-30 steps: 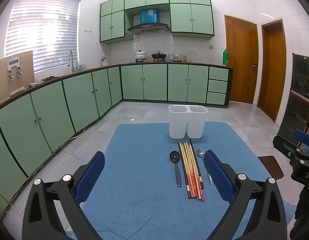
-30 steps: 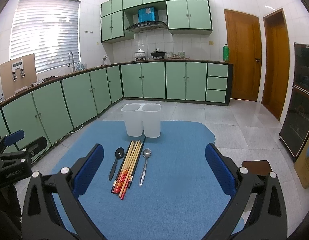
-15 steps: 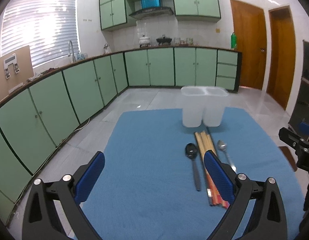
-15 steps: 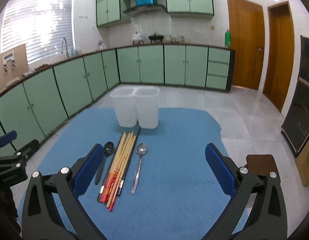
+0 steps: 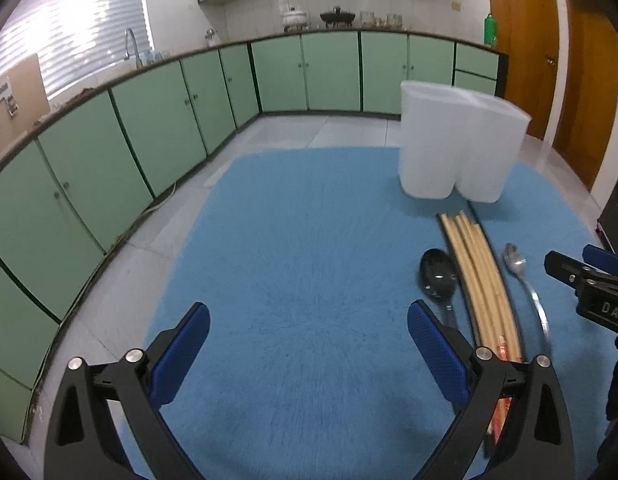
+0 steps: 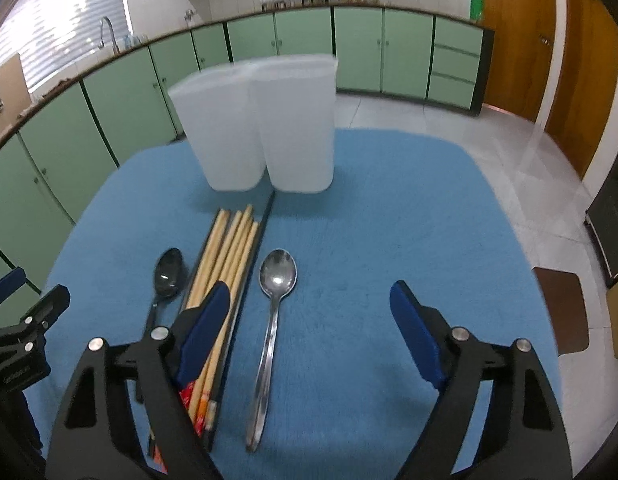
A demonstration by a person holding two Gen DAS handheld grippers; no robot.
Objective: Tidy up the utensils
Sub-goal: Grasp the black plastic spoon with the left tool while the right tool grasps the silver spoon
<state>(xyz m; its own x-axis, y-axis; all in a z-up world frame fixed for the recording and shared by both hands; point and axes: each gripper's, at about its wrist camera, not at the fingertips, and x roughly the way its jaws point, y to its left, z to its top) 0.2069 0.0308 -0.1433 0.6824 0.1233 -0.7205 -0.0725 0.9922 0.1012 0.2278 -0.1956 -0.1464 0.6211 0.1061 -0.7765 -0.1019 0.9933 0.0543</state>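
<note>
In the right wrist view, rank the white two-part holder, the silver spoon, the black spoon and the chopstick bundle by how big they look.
1. White two-part holder, biggest by far.
2. Chopstick bundle, partly hidden by a finger.
3. Silver spoon; close to the bundle in length, so that order is unsure.
4. Black spoon, smallest, its handle partly hidden.

A blue mat [image 6: 389,240] carries a white twin-cup holder [image 6: 261,128], chopsticks [image 6: 229,256], and two spoons [image 6: 275,280].

Background: green cabinets [image 5: 157,128] run under a curved counter. Faucet [image 5: 131,46] near window blinds [image 5: 69,28]. Kettle [image 5: 295,16] and dark pot [image 5: 337,17] on the far counter. Green bottle [image 6: 476,5] beside wooden doors [image 6: 509,36]. Tiled floor [image 6: 449,128]. Brown stool [image 6: 563,312] at right.
</note>
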